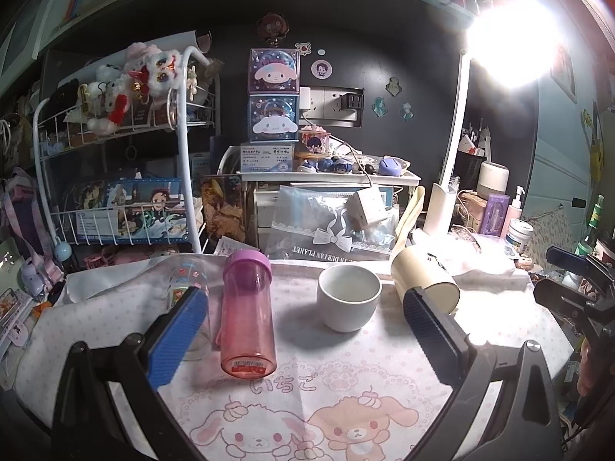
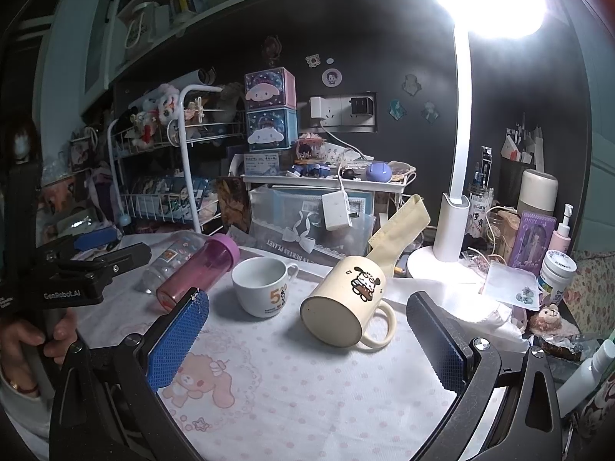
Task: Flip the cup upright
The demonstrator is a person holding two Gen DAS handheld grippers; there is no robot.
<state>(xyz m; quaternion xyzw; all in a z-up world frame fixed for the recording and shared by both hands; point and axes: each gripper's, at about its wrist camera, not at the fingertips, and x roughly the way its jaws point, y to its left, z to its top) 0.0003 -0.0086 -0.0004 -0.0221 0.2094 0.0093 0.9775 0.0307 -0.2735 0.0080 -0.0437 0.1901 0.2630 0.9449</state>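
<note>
A cream mug with a dog picture (image 2: 346,303) lies on its side on the cloth, base toward the right wrist camera, handle to the right. It also shows in the left wrist view (image 1: 424,278). A white cup (image 2: 261,284) stands upright to its left, and shows in the left wrist view (image 1: 349,296). My right gripper (image 2: 307,345) is open and empty, its jaws wide apart just short of the cream mug. My left gripper (image 1: 303,330) is open and empty, short of the pink bottle and white cup.
A pink bottle (image 1: 248,315) and a clear glass (image 1: 188,288) lie on the patterned cloth (image 1: 307,403). A desk lamp base (image 2: 442,261) stands behind the mug. Wire shelf (image 1: 115,192), boxes and small bottles (image 2: 557,269) crowd the back and right.
</note>
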